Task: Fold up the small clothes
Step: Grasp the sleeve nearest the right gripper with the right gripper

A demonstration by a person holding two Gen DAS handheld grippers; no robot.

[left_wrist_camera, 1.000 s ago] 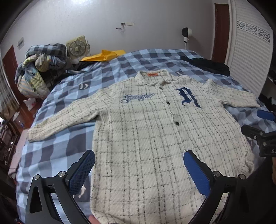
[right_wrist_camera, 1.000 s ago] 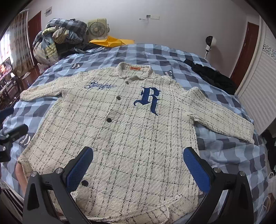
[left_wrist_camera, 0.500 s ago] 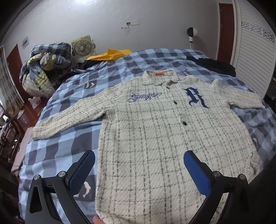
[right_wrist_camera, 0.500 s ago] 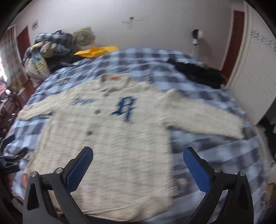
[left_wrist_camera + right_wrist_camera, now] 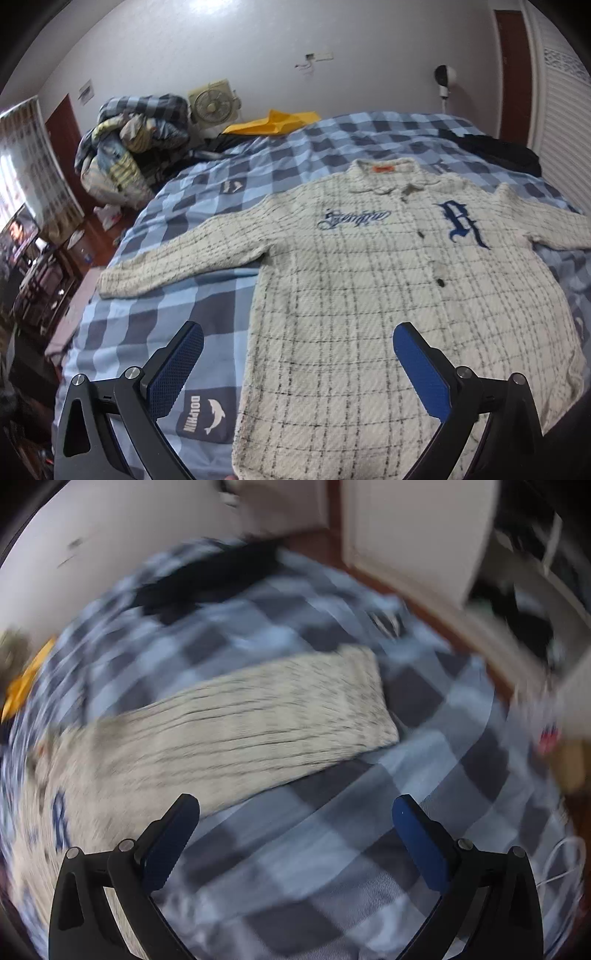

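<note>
Shirt (image 5: pixel 369 295) was laid flat, front up, on checked bed (image 5: pixel 177 295), both sleeves spread out sideways; nothing folded yet.

Left gripper (image 5: pixel 297 363): jaws were held wide open, empty, above shirt's lower left edge.

Right gripper (image 5: pixel 295 834): jaws were held wide open, empty, pointed toward right sleeve (image 5: pixel 258 731); view was blurred.

Step judged: sleeve fold.
- Sleeve best gripped near cuff, single layer pinched, bedsheet left out.
- Sleeve to be carried across chest, laid straight.
- Body to be kept flat; drag on rough weave likely to shift it.
</note>
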